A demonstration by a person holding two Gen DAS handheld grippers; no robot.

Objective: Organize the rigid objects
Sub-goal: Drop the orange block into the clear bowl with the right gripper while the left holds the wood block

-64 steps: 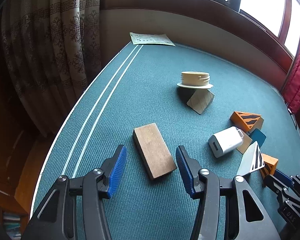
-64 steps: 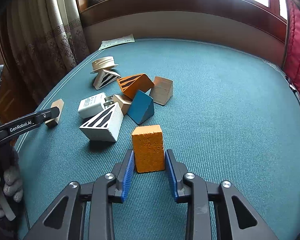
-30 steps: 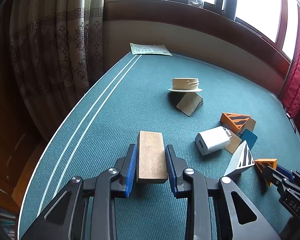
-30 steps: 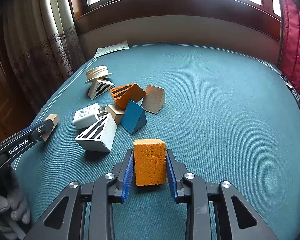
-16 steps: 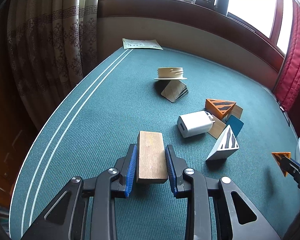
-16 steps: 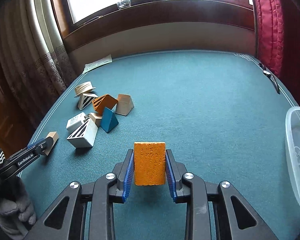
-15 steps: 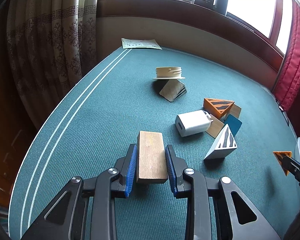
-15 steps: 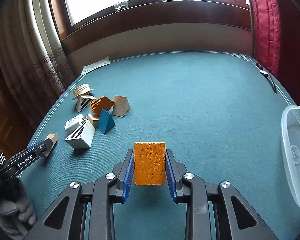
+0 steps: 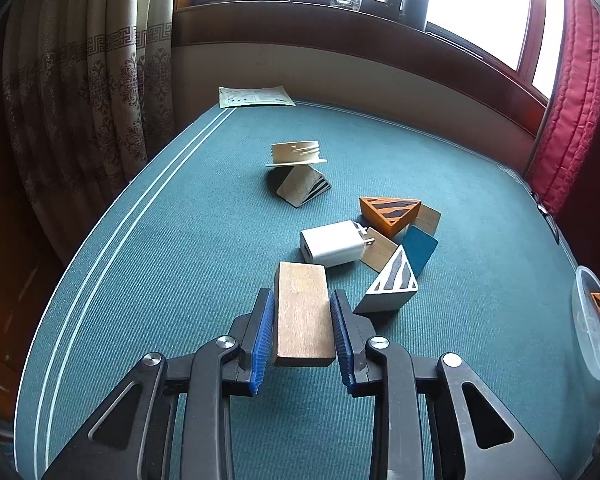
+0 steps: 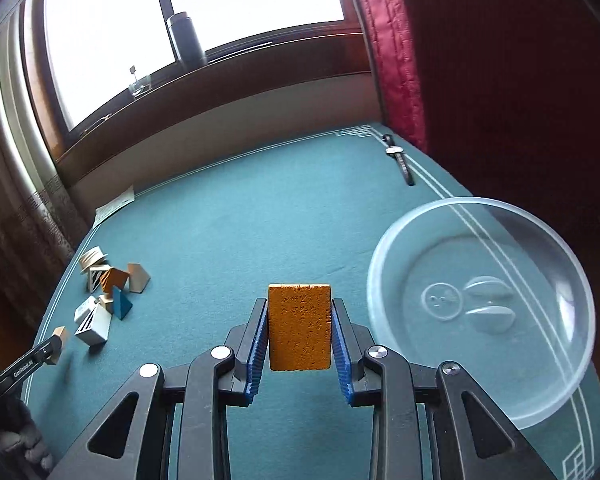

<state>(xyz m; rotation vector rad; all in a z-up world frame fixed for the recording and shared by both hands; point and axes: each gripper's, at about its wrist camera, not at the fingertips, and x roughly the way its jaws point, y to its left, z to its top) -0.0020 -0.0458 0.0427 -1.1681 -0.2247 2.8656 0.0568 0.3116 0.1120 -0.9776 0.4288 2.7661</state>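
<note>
My left gripper point(image 9: 302, 316) is shut on a plain wooden block point(image 9: 303, 312), held above the teal table. Just ahead lie a white charger point(image 9: 330, 242), a white striped wedge point(image 9: 392, 286), a blue wedge point(image 9: 420, 246), an orange striped wedge point(image 9: 390, 210) and a cream lid point(image 9: 296, 154) on another wedge. My right gripper point(image 10: 299, 330) is shut on an orange block point(image 10: 299, 326), held above the table left of a clear plastic bowl point(image 10: 384, 256). The left gripper with its block also shows in the right wrist view point(image 10: 54, 344).
The pile of blocks point(image 10: 108, 292) sits far left in the right wrist view. A wristwatch point(image 10: 400, 158) lies near the far right edge. A paper sheet point(image 9: 254, 96) lies at the far left corner. Curtains hang on both sides. The bowl's rim point(image 9: 580, 320) shows at the right.
Both grippers closed on their blocks and lifted them. The right gripper swung right toward the clear bowl. The left gripper moved right, closer to the pile.
</note>
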